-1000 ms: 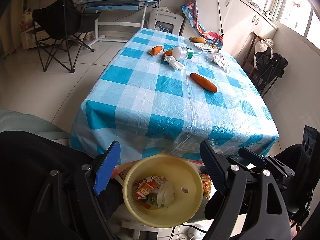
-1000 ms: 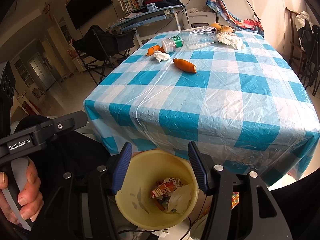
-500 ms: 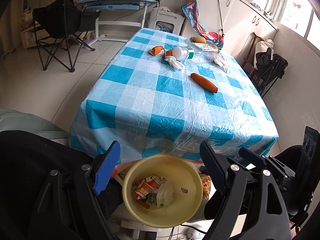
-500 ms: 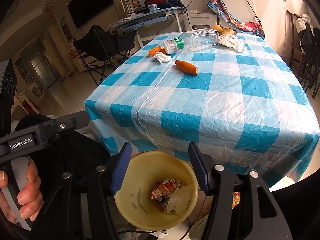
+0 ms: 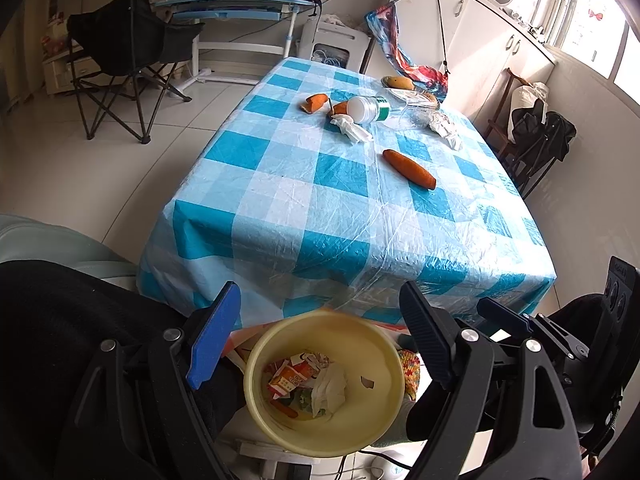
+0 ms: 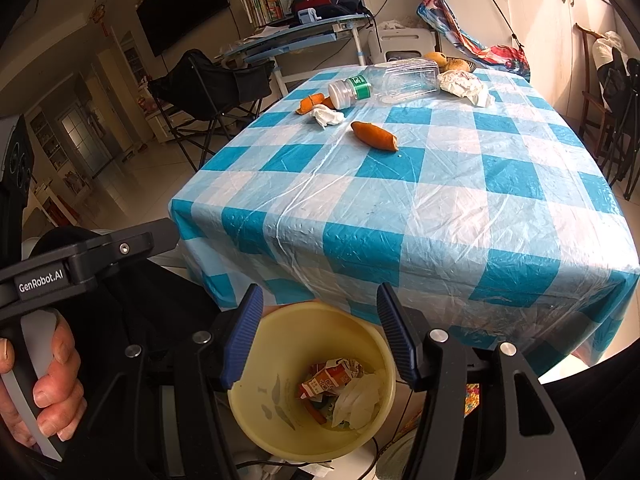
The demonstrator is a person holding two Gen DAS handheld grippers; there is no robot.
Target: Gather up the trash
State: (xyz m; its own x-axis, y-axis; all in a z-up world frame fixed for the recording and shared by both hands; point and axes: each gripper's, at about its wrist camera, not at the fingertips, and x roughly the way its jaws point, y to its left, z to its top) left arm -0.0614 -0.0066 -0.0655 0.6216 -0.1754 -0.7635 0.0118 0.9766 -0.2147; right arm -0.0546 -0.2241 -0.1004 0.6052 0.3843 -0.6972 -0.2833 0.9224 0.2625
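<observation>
A yellow bin (image 5: 320,436) stands on the floor below the table's near edge, holding a crushed carton (image 5: 290,378) and a white tissue (image 5: 330,386). My left gripper (image 5: 318,300) hangs open just above the bin, nothing between its fingers. My right gripper (image 6: 319,296) is open over the same bin (image 6: 260,400), also holding nothing. On the blue checked table (image 5: 280,200) lie a carrot (image 5: 408,168), a clear plastic bottle (image 5: 368,108), a crumpled tissue (image 5: 352,128), crumpled paper (image 5: 444,128) and carrot pieces (image 5: 314,103).
A black folding chair (image 5: 128,52) and a desk (image 5: 232,4) stand on the far left. A chair draped with dark clothes (image 5: 540,132) is at the table's right. A hand (image 6: 52,392) grips the left gripper's handle. Bare tiled floor lies left of the table.
</observation>
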